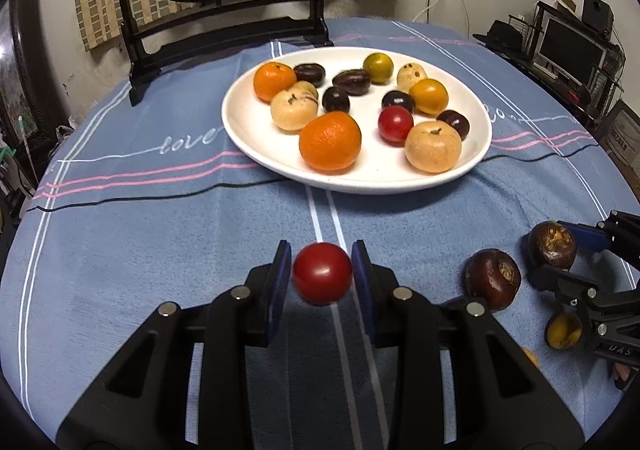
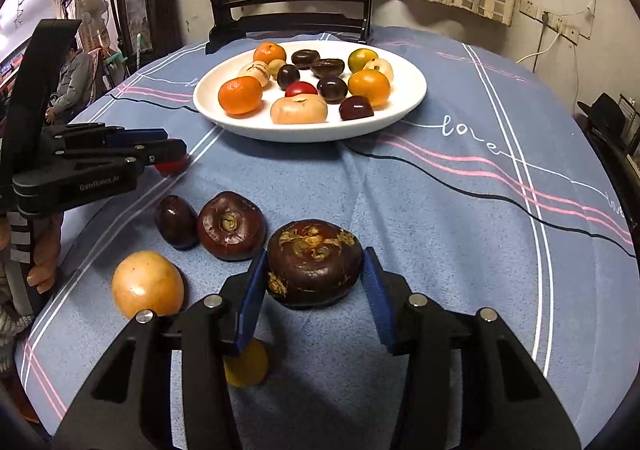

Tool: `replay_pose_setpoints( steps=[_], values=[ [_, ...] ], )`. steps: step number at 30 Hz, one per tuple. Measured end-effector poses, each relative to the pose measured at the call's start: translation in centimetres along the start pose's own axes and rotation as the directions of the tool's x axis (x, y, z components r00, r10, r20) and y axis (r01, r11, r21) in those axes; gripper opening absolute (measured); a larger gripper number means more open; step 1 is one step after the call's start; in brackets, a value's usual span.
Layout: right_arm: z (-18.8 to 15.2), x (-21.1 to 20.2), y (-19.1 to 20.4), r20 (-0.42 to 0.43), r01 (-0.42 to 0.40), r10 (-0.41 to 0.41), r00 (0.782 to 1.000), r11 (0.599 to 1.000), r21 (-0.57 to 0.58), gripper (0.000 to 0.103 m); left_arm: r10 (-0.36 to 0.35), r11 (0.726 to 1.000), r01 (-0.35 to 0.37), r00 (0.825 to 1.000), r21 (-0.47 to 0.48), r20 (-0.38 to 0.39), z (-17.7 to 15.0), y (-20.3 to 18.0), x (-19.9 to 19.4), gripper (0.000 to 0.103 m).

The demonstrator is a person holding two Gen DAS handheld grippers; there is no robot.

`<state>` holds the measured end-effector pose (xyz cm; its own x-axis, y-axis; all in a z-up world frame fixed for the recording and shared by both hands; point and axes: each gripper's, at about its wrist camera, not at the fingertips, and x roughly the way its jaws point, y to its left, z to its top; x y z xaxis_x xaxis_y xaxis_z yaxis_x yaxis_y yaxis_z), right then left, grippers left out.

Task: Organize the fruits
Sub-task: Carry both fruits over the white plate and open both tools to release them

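Two hand-held grippers are busy over the blue striped tablecloth (image 1: 160,234). On the left, the left gripper (image 1: 322,276) has its blue pads pinching a small, smooth, shiny red round fruit (image 1: 322,279), lifted a bit off the cloth, judging by the shadow under it. Over on the right, the right gripper (image 2: 315,274) sits wider, its ribbed blue pads hugging a dark brown, flattish, rough-topped fruit (image 2: 314,263); the left pad touches it, but I can't tell if the right one does. Beside it on the cloth lie another glossy brown flattish fruit (image 2: 231,225), a dark purple oval one (image 2: 175,221) and a pale orange smooth one (image 2: 147,285). Farther back, the white oval ceramic plate (image 2: 404,90) holds oranges and more.
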<state>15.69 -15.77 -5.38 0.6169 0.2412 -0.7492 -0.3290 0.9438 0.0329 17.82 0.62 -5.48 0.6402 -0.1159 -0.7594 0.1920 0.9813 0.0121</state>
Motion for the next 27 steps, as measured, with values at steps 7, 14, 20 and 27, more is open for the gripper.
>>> replay_pose_setpoints(
  steps=[7,14,20,27],
  values=[
    [-0.1,-0.3,-0.1,0.013,-0.004,0.004,1.0,1.0,0.01,0.048,-0.013,1.0,0.014,0.999,0.02,-0.042,-0.3,-0.5,1.4,0.033],
    [0.0,-0.5,-0.5,0.022,-0.01,0.009,1.0,0.999,0.033,0.048,-0.049,0.998,0.048,0.998,-0.03,-0.029,0.0,0.3,1.3,0.03],
    [1.2,-2.0,-2.0,0.079,-0.062,0.054,0.995,0.993,0.105,0.048,-0.003,0.999,0.007,0.996,-0.043,0.084,1.9,0.4,-1.9,0.03],
    [10.0,-4.5,-3.3,0.192,-0.055,0.031,0.981,0.991,0.12,0.048,0.04,0.997,-0.029,0.985,-0.071,0.166,9.3,0.5,-2.7,0.03]
  ],
)
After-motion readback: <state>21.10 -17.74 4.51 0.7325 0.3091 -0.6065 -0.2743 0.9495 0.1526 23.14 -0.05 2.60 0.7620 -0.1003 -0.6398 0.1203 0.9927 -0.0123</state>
